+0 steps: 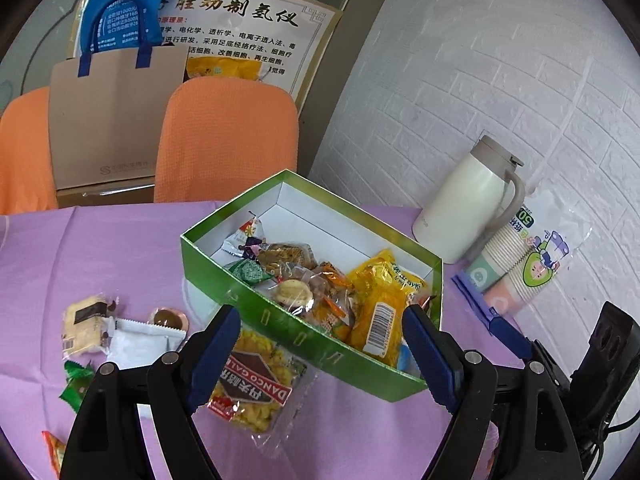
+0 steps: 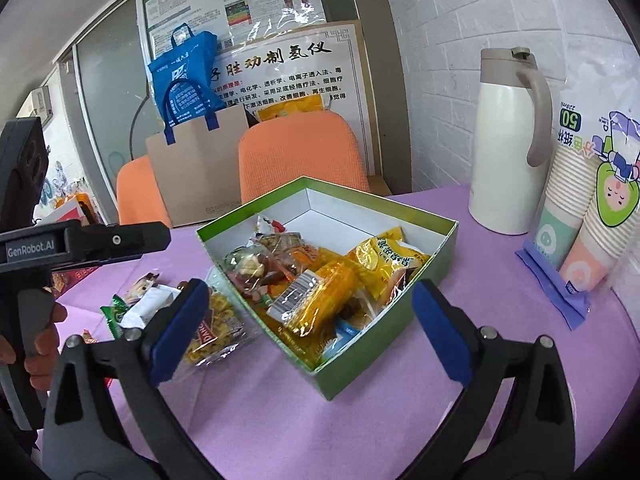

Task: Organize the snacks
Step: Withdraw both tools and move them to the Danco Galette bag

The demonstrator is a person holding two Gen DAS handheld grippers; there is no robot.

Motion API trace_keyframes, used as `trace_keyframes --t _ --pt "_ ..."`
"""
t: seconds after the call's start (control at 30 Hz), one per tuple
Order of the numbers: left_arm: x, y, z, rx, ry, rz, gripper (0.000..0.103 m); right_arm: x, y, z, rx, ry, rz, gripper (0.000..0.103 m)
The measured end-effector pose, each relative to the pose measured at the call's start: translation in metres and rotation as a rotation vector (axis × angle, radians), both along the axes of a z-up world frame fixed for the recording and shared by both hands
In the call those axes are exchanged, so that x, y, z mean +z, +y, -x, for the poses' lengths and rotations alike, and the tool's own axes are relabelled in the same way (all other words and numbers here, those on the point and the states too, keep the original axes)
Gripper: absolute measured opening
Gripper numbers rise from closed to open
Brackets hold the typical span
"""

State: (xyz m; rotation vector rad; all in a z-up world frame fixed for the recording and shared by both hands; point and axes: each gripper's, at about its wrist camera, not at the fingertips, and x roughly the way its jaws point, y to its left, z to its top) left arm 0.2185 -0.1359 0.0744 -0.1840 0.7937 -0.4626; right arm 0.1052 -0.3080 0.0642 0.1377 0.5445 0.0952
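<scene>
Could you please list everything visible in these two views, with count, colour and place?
green box: one, green outside, white inside, mid-table, holding many snack packets
yellow snack bag: one, inside the box
Danco packet: one, clear and yellow, on the cloth beside the box
loose snacks: several, mixed colours, left of the box
thermos: one, cream, by the wall
paper cups: one bagged pack, right
chairs: two, orange, behind the table
left gripper: open
right gripper: open

"DANCO" stands on the yellow snack packet [image 1: 256,384]; "GenRobot.AI" on the left hand-held gripper [image 2: 32,246]; "50" on the paper-cup pack [image 2: 576,120] at the bench's right edge.
</scene>
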Motion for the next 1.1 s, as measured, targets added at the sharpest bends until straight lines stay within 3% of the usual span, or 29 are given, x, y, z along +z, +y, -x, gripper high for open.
trace_keyframes --t 0.3,0.47,0.7,0.77,0.9,1.0,1.1 --pt "-0.001 0.032 0.051 -0.008 0.016 0.001 0.085 -0.012 0.035 0.023 0.093 0.063 -0.003 0.101" --pt "-0.008 0.078 0.065 0.042 0.036 0.007 0.085 -0.028 0.064 0.014 0.151 0.145 -0.002 0.101" --pt "-0.022 0.14 0.065 0.136 0.075 0.045 0.085 -0.062 0.089 -0.016 0.197 0.279 -0.129 0.101" --pt "-0.026 0.146 0.065 0.143 0.077 0.051 0.085 -0.071 0.094 -0.027 0.186 0.313 -0.153 0.096" --pt "-0.032 0.145 0.06 0.11 0.077 0.07 0.085 -0.085 0.099 -0.044 0.143 0.345 -0.166 0.091" --pt "-0.035 0.126 0.049 0.055 0.075 0.037 0.085 -0.089 0.101 -0.053 0.121 0.352 -0.161 0.081" --pt "-0.041 0.102 0.029 -0.004 0.101 0.014 0.085 -0.094 0.103 -0.064 0.103 0.361 -0.152 0.078"
